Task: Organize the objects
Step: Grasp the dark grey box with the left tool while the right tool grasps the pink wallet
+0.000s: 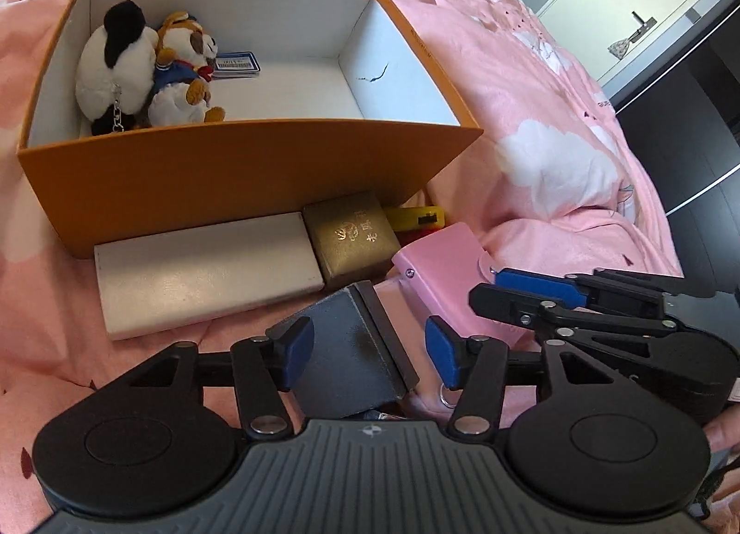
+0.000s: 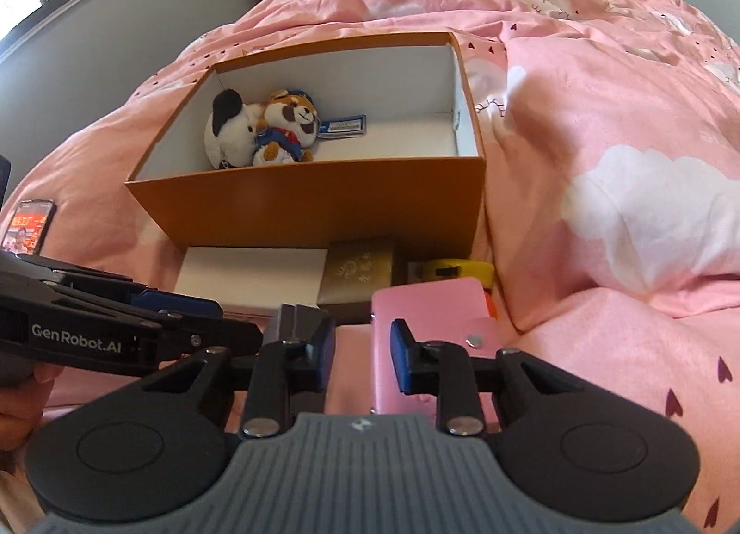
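An orange box point(image 1: 240, 173), white inside, stands open on the pink bed, two plush toys point(image 1: 148, 71) in its left corner. Along its near wall lie a white case point(image 1: 203, 265), a gold box point(image 1: 354, 240) (embossed lid), a yellow item point(image 1: 416, 215), a pink wallet point(image 1: 444, 275) and a dark grey box point(image 1: 351, 349).

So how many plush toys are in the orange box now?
2, both in the box's left end: a black-and-white plush, and a brown-and-white plush leaning against its right side. More may hide behind the near wall.
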A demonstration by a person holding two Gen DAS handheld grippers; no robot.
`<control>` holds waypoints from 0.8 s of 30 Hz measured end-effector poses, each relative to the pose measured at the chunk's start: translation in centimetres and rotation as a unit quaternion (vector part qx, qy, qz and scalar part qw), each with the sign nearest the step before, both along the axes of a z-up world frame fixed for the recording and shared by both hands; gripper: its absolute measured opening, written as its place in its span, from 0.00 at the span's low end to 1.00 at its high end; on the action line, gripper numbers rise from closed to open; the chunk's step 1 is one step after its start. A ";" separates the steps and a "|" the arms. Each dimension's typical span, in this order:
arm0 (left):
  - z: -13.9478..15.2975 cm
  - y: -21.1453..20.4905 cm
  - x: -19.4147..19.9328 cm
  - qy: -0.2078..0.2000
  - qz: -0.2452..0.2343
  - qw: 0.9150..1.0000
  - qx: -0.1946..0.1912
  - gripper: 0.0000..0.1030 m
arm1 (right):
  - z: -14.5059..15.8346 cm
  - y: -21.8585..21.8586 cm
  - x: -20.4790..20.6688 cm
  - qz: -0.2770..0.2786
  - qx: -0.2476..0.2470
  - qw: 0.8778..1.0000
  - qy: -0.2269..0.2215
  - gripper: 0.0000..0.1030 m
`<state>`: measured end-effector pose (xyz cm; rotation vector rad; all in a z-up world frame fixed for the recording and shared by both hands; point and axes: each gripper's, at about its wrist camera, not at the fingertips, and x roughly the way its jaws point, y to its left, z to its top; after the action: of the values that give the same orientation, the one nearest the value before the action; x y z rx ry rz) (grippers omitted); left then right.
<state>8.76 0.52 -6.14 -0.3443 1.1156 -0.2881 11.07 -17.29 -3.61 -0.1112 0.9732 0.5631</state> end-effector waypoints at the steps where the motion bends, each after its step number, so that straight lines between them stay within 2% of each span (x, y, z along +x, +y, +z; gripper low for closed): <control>1: -0.2 -0.3 0.2 0.001 0.004 1.000 0.011 0.64 | -0.1 -0.4 -0.2 -0.008 -0.006 1.000 -0.004 0.27; 9: -1.9 -2.4 1.5 0.052 0.008 0.998 0.046 0.66 | -0.6 -2.7 1.0 -0.056 -0.019 0.998 0.014 0.29; 12: -2.7 -2.9 2.1 0.077 0.017 0.995 0.055 0.66 | -0.6 -3.0 1.2 -0.061 -0.016 0.998 0.015 0.34; 18: -3.5 -3.9 2.8 0.089 0.022 0.992 0.083 0.69 | -0.7 -3.5 1.7 -0.069 -0.017 0.997 0.018 0.37; 21: -3.8 -3.4 2.8 0.095 0.029 0.992 0.077 0.69 | -0.8 -3.6 1.8 -0.070 -0.016 0.997 0.020 0.38; 24: -3.5 -2.6 2.4 0.096 0.031 0.993 0.065 0.61 | -0.7 -3.5 1.7 -0.065 -0.014 0.998 0.019 0.38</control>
<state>11.12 -2.13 -9.60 -0.2938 1.3045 -0.1284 12.73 -20.77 -4.34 -0.0623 1.0183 0.4331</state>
